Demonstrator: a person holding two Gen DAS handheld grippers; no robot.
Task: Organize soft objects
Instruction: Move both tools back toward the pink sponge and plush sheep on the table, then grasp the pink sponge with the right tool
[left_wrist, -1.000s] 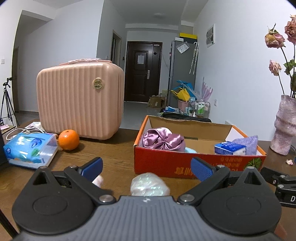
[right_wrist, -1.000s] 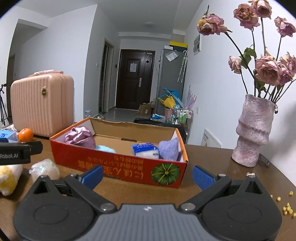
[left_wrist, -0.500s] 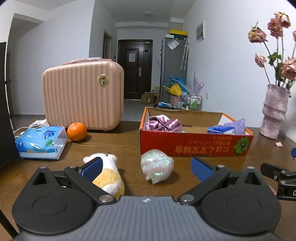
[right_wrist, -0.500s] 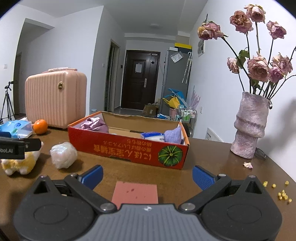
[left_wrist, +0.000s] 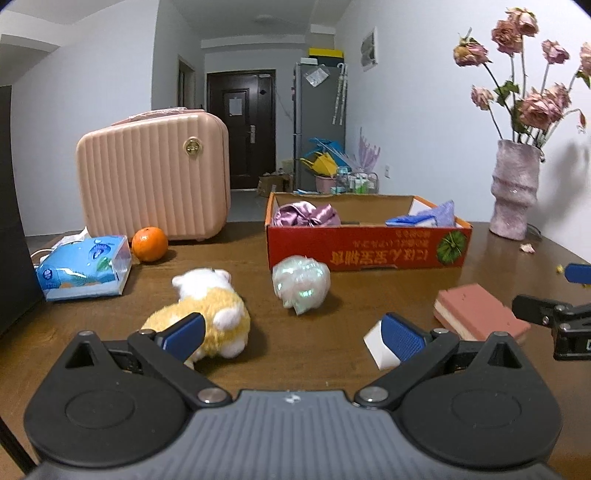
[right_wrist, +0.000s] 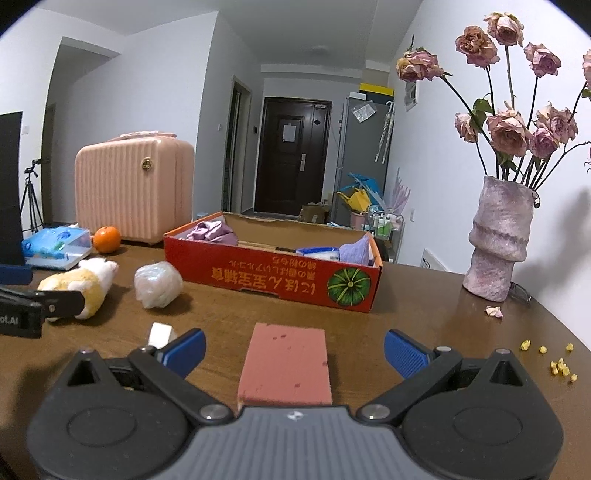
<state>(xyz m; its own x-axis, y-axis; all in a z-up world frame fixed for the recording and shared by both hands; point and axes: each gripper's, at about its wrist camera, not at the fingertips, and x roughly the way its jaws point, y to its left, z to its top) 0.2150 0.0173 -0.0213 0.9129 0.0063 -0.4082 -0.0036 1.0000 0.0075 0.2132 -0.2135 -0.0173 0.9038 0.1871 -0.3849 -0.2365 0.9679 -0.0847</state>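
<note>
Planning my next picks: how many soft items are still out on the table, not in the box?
4: plush toy left of iridescent bundle, pink sponge between the right gripper fingers, small white piece near the left gripper. Others may be hidden.

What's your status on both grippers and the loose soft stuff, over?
Left gripper and right gripper open, empty. Pink rectangular sponge on the wooden table between the right fingers. Yellow-white plush toy and iridescent crumpled bundle outside the red cardboard box. Path clear.

Both wrist views look low across the table (left_wrist: 332, 354), sharing the red box (right_wrist: 273, 277).
</note>
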